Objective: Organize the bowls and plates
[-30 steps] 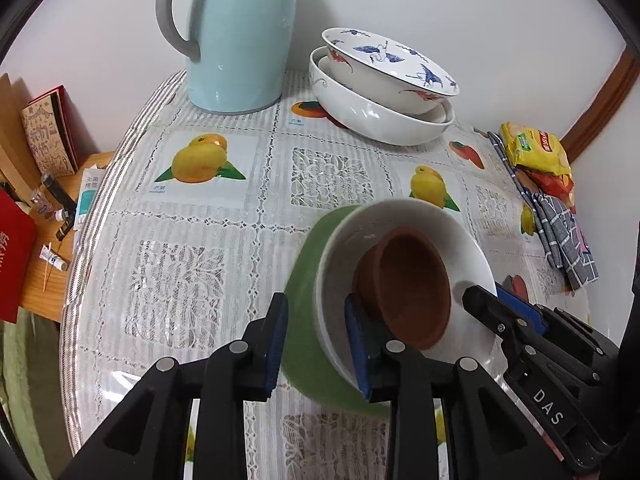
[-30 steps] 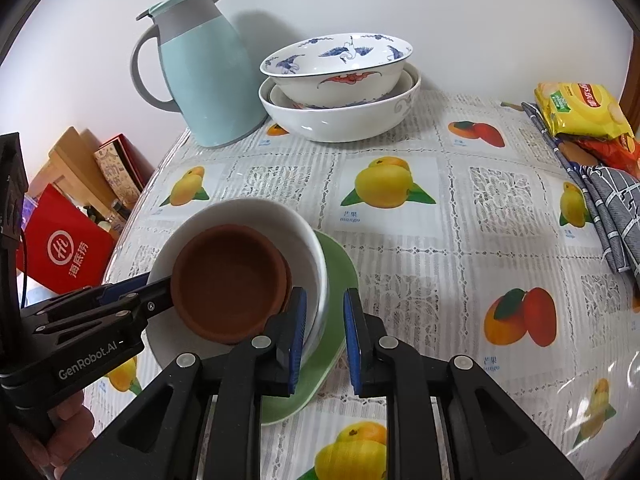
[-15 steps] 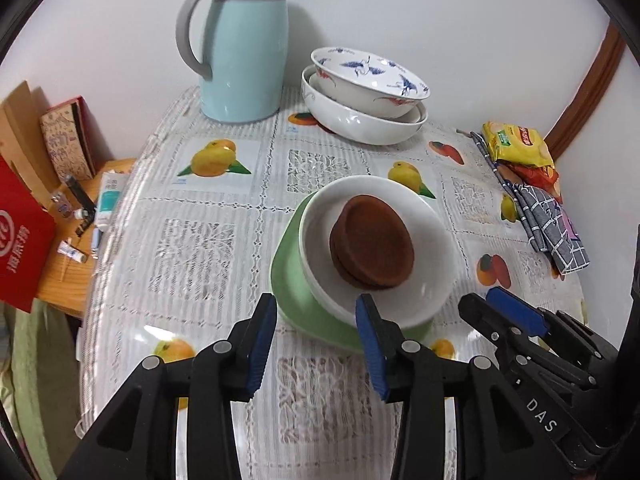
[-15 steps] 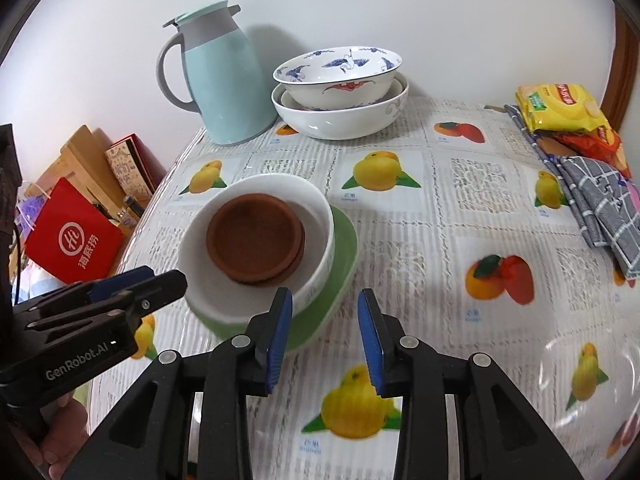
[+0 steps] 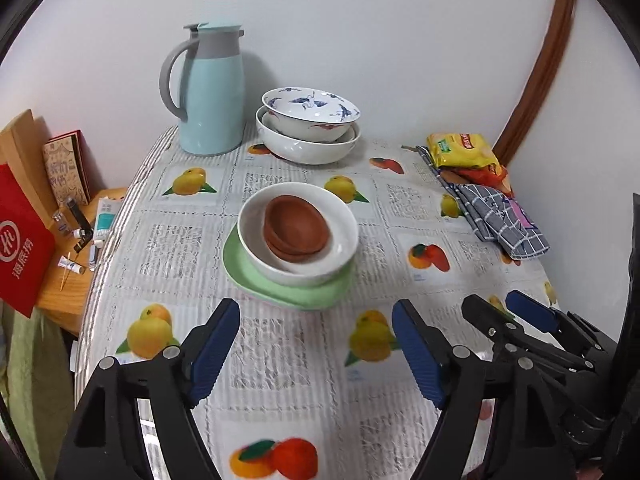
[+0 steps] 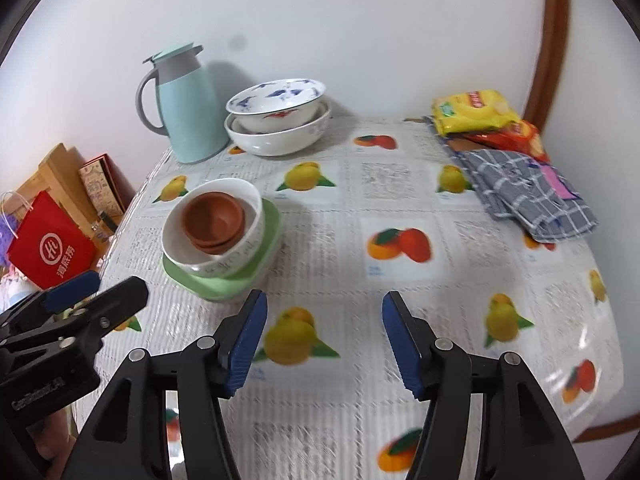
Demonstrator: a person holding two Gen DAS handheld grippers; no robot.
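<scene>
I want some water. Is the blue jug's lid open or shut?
Shut. The jug stands upright with its lid sitting flat on top.

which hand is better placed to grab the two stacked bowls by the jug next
Left, marginally: the stacked bowls sit nearly straight beyond the left gripper; from the right gripper they lie off to the left.

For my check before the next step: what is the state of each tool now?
Left tool: open, holding nothing, jaws just opened wider.
Right tool: open, holding nothing, jaws just opened wider.
</scene>
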